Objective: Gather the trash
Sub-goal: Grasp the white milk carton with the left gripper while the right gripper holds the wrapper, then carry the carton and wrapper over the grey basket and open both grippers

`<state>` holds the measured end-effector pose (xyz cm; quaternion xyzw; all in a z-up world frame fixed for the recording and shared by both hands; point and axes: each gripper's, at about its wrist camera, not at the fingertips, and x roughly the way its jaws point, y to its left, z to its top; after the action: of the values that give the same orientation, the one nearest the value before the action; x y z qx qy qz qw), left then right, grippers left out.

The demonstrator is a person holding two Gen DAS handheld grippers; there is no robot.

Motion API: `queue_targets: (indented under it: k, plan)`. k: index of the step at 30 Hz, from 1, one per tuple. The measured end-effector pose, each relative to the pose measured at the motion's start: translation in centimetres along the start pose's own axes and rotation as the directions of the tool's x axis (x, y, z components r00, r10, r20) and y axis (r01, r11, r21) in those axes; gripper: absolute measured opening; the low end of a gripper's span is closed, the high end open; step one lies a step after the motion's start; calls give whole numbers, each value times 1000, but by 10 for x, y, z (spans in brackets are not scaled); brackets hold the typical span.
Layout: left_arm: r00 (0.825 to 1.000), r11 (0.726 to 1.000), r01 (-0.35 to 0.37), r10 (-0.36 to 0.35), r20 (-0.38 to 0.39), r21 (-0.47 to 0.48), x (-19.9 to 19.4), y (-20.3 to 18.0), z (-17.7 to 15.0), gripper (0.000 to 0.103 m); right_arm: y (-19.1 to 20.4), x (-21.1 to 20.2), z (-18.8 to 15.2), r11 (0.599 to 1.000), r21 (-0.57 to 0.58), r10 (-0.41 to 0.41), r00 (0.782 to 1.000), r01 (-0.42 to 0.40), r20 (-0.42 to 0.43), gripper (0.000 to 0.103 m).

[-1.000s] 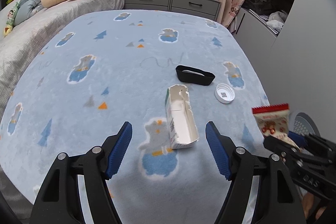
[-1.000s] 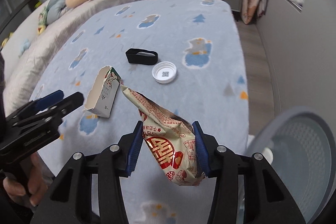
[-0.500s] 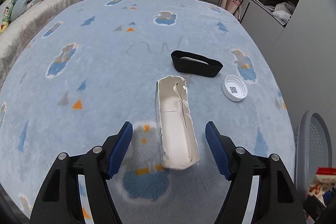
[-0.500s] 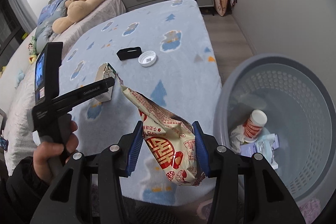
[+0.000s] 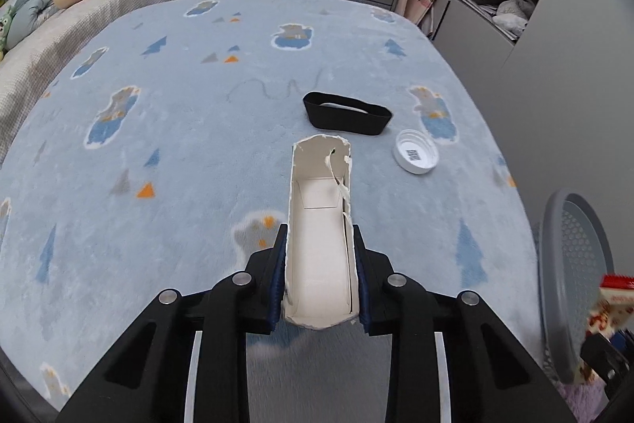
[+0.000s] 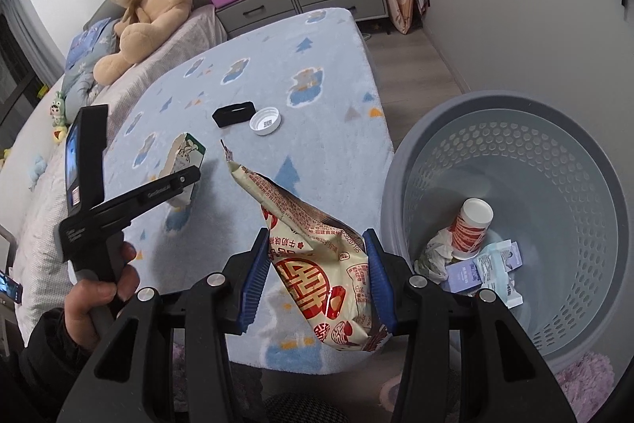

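**Left clamps the carton — right parks the wrapper by the bin**

Big change is on the left. The left hand-held gripper (image 5: 321,276) stood wide w/ the torn white carton (image 5: 321,224) loose between its fingers; its jaws have just been closing, and now both blue pads press the carton's side walls near its close end. Carton lies open side up, far end pointing toward the black band (image 5: 346,113) and white cap (image 5: 416,156), both apart from it. Its underside still looks to rest on the blue blanket (image 5: 158,153) of the bed — gripped, not yet lifted, as far as I can judge.

Right side: the right hand-held gripper (image 6: 317,276) is clamped on the snack wrapper (image 6: 317,256) as before, no change in the jaws. What changed is the view — a sec ago the bin was only a sliver at the edge, now the grey basket (image 6: 420,145) fills the right of the frame, w/ a cup and paper scraps already at the bottom. Wrapper hangs over the bed's corner, just beside the rim, not over the opening yet.

Meaning for the task: two pieces secured at once. Wrapper needs a short carry over the rim, then release; carton needs a lift and the same trip. The cap — and the band, if it's trash — remain on the bed. Torn carton walls are thin, so the squeeze may buckle them.
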<state>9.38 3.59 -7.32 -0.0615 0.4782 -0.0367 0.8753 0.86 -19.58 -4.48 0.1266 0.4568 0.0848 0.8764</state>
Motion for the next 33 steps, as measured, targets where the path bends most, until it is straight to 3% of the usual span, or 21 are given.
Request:
queue_targets:
  k: [8,14,26,33]
  plan:
    - [995,992,70,-77,69,101,-52,-41,-13,28,-22,-24,-1,999,50,-9,998,6,61,46]
    - [980,963,164,-184,74,214,-74,-100,-20,28,-64,-52,-5,989,131,-79,991,64,112,46]
    - [960,873,261,-281,-11,411,-65,-210,-39,28,-147,-87,-21,941,298,-208,968,159,142,46]
    - [958,848,271,-284,-40,455,-53,-244,-42,28,-170,-83,-21,929,328,-223,966,170,131,46]
